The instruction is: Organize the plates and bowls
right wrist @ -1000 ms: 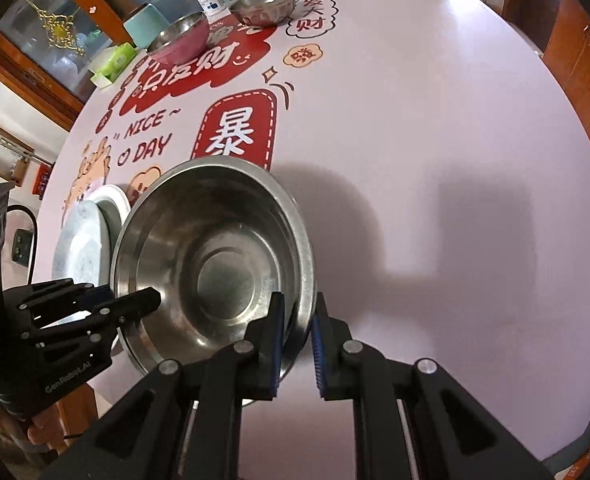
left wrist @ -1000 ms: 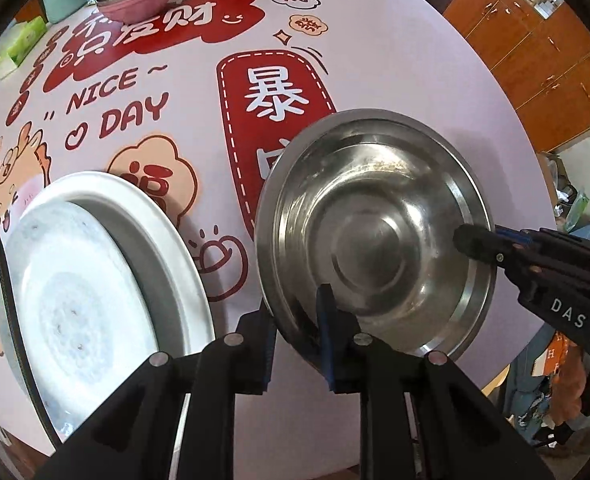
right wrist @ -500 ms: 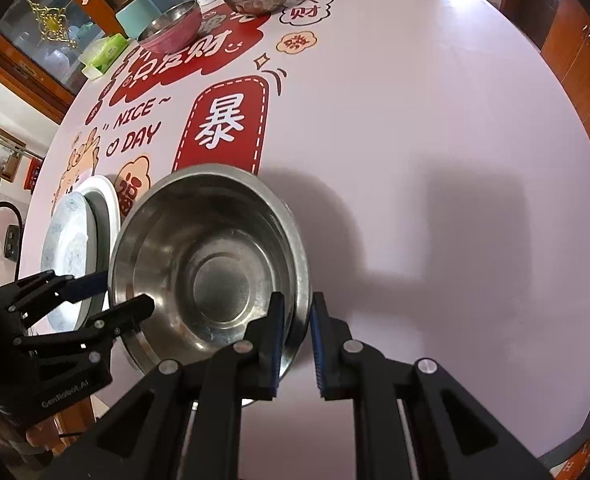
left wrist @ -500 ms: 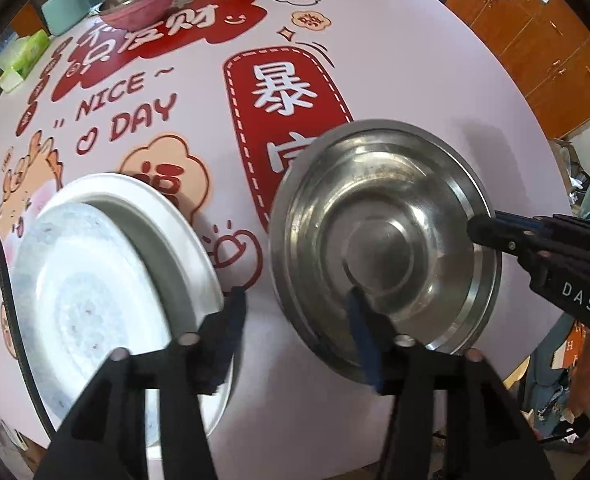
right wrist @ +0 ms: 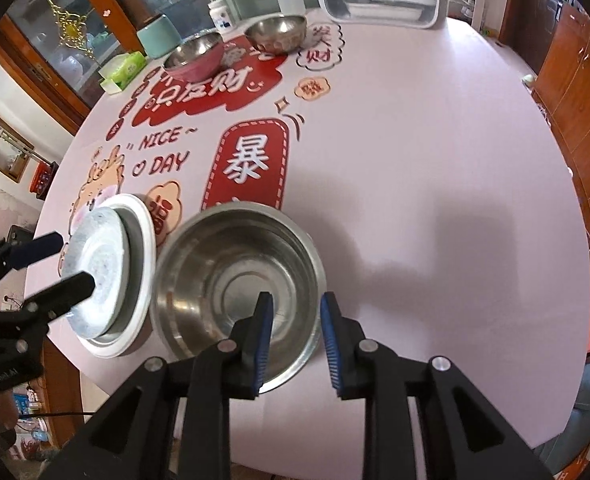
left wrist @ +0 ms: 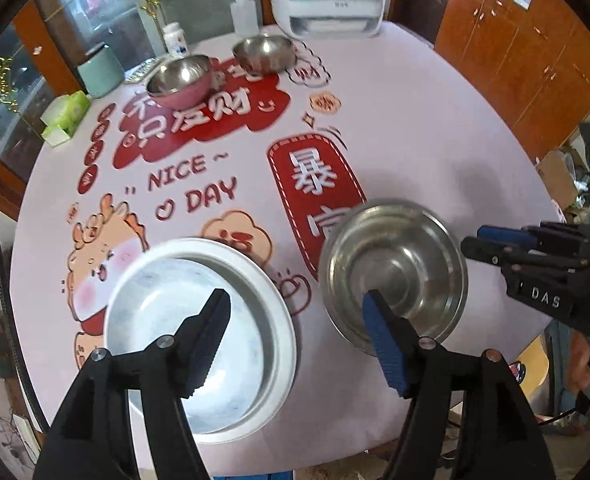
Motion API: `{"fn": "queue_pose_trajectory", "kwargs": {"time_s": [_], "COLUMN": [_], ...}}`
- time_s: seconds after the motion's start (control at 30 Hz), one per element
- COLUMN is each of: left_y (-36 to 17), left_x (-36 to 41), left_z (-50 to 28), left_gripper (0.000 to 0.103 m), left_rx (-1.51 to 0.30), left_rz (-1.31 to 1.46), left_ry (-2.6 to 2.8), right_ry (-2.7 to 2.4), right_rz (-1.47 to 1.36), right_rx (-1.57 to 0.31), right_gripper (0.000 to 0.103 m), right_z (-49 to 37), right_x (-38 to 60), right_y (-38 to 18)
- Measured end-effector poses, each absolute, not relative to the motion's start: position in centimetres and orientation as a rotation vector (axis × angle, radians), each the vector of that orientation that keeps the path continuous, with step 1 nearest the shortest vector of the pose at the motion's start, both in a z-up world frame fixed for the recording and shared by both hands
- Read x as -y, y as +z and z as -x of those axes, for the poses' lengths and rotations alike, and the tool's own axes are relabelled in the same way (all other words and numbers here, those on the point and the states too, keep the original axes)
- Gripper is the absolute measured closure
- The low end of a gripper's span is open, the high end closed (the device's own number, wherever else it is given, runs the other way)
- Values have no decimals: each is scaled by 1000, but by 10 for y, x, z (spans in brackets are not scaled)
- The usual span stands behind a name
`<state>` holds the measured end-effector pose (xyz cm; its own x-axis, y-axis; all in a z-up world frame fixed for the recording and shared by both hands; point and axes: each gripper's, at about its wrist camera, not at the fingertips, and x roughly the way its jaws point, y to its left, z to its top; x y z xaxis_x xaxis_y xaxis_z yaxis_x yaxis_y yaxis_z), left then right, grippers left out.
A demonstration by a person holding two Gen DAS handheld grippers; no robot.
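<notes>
The steel bowl [left wrist: 395, 268] sat upright on the pink table [left wrist: 415, 140], mouth up, round and so without a long axis, near the table's front edge. Just beside it, on its left, lay the white plate [left wrist: 255, 276] with a grey plate [left wrist: 191, 336] stacked in it.

The left gripper [left wrist: 295, 312] hung above both, its jaws spreading wide and gripping nothing; one finger showed over the grey plate, the other over the bowl's near rim.

The right gripper [right wrist: 295, 304] was opening too, its fingers straddling the bowl's right rim from above, the pads off the metal.

Two small bowls [left wrist: 179, 76] stood well apart at the far side.
</notes>
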<state>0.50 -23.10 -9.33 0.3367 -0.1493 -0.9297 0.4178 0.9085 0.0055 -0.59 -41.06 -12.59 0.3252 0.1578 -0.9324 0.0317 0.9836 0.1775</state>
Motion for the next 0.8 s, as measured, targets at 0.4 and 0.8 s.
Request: {"fn": "queue_pose_trajectory", "kwargs": {"time_s": [0.4, 0.8], "left_y": [-38, 51], "left_x": [185, 116], "left_z": [-27, -96], "left_gripper": [35, 24], "left_rx": [-1081, -947], "left_rz": [-296, -363], "left_ry": [-326, -219], "right_ry": [177, 155], "right_rz": [-186, -274], "right_rx": [-1114, -1014], "right_gripper": [79, 63], "right_z": [-19, -83], "right_x": [377, 349], "right_y": [-22, 82]}}
